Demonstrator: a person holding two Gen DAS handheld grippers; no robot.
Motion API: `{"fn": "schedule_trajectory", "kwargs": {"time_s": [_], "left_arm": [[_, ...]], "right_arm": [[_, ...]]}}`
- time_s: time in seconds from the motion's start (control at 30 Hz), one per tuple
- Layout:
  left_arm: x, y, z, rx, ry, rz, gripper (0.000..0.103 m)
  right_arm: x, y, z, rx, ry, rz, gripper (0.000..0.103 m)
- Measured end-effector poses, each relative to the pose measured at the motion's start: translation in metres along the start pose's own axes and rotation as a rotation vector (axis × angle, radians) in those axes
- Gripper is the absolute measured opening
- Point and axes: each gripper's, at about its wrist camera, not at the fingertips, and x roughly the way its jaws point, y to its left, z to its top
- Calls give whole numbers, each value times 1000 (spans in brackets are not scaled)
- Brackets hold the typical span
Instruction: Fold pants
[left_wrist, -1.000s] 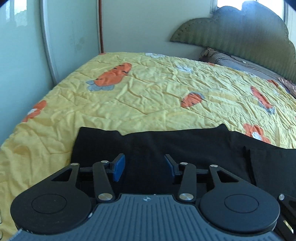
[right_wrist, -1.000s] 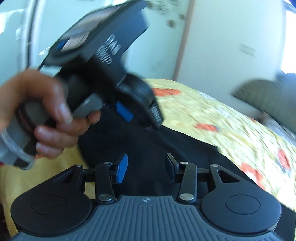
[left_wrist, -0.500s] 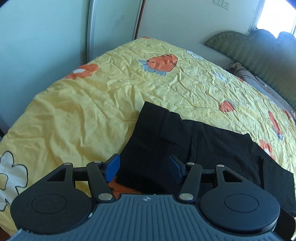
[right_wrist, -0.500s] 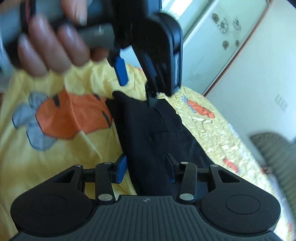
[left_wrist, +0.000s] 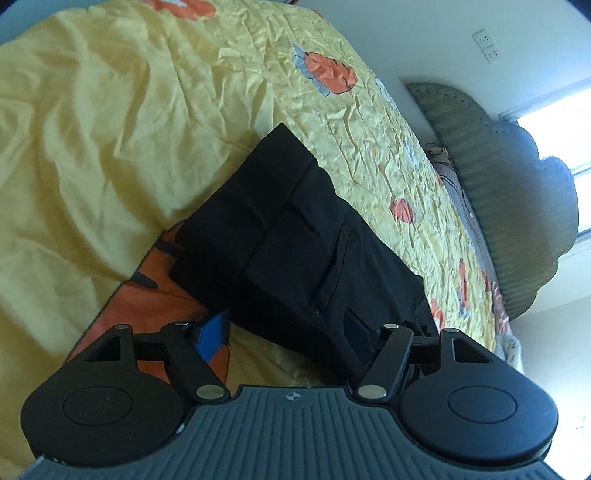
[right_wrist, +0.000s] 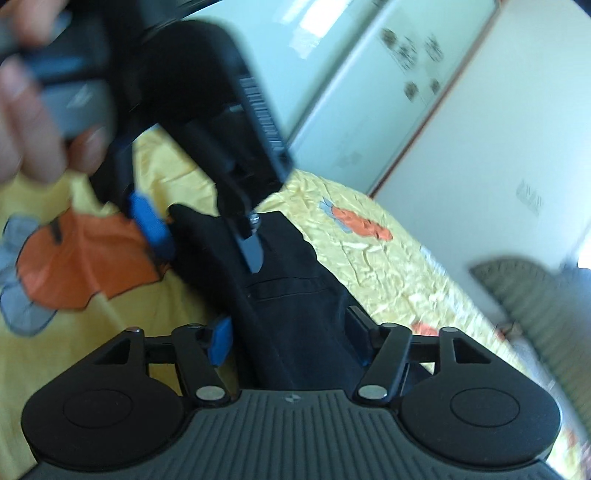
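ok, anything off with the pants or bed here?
Nothing stands out. The black pants lie flat on the wrinkled yellow bedspread, no tears or spills visible. Both tongs, left and right, are open over them.

daylit room, window (left_wrist: 554, 110) blown out at right edge. left wrist view mostly sharp, strong fisheye bending at corners. right wrist view motion-blurred (hand (right_wrist: 33, 110) and left gripper (right_wrist: 207, 236) worst), black pants (left_wrist: 295, 240) lose detail.
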Motion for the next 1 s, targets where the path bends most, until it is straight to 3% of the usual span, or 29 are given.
{"fn": "schedule_trajectory", "kwargs": {"time_s": [0.17, 0.3, 0.43, 0.67, 0.77, 0.83, 0.87, 1.0], "left_arm": [[9, 15, -1, -130, 62, -113, 72], [15, 25, 2, -248, 13, -163, 72], [24, 29, 6, -295, -15, -178, 73], [22, 34, 6, -306, -56, -221, 73], [15, 31, 6, -254, -87, -239, 73], [13, 27, 6, -220, -102, -253, 73], [12, 25, 5, -200, -110, -254, 73], [8, 12, 2, -82, -153, -220, 73]], "right_arm": [[-1, -13, 8, 73, -10, -11, 64], [6, -20, 12, 118, -6, 15, 64], [4, -21, 9, 127, 10, 59, 64], [13, 11, 9, -112, 15, 59, 64], [21, 33, 8, -254, 12, -10, 62], [30, 38, 7, -307, -2, -37, 47], [33, 37, 8, -307, -4, -31, 28], [30, 14, 17, -172, -41, 17, 17]]}}
